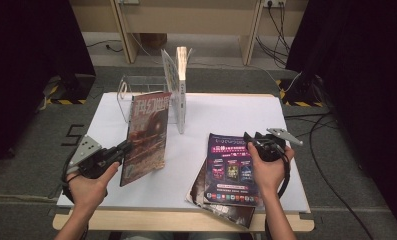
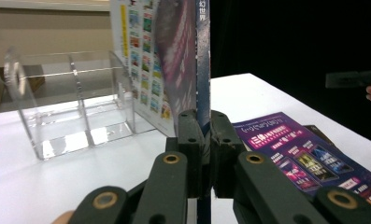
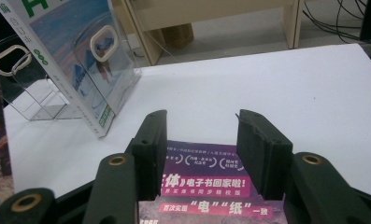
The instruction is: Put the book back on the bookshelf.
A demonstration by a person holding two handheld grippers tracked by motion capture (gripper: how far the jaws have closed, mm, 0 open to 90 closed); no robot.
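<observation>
The work looks to be filing magazines upright into the clear acrylic rack (image 1: 136,92) at the far side of the white table (image 1: 226,112). One magazine (image 1: 181,85) already stands on edge at the rack's right end. A second, the red-covered magazine (image 1: 147,135), is held upright just in front of the rack, nearer the person, with the left gripper (image 1: 122,148) clamped on its spine edge; the left gripper view shows both black jaws pressed tight against the thin blue spine (image 2: 203,70). Its long axis runs up and down, slightly tilted, cover facing the person's right, so it is already turned the way the rack wants it (my reading: only the carry forward into a slot remains for this one).

To the right of the rack and nearer the person, a purple-covered magazine (image 1: 232,167) lies flat atop another dark one (image 1: 228,210), long axis running away from the person. The right gripper (image 1: 256,137) sits at its far edge, jaws spread wide over the cover (image 3: 206,182), not gripping. Those two are left to file.
</observation>
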